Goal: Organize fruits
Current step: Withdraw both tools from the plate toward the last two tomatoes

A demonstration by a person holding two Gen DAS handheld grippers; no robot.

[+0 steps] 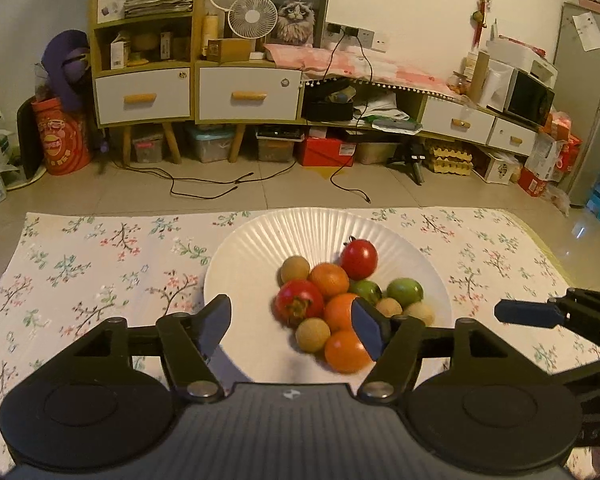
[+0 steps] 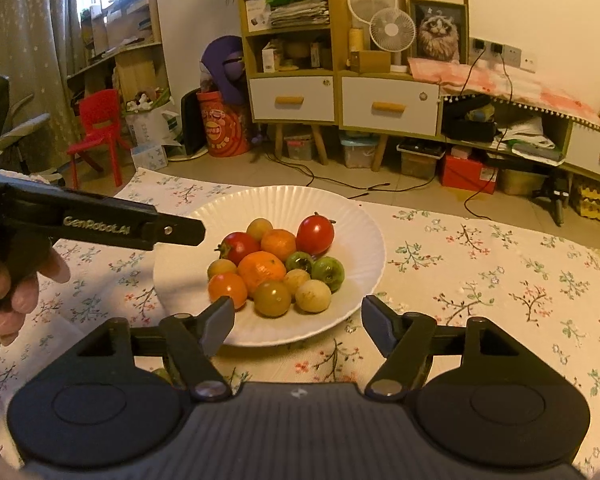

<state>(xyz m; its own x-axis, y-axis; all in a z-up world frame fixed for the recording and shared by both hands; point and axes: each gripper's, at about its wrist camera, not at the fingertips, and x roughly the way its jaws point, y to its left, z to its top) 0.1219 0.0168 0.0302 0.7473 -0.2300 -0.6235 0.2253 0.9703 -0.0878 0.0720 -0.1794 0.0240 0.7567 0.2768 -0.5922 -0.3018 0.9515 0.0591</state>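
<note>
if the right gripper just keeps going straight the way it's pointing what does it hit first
Probably the near rim of the white plate, then the closest fruits: the olive-brown one and the pale one. The right gripper is open and holds nothing. Depth is hard to judge here.
</note>
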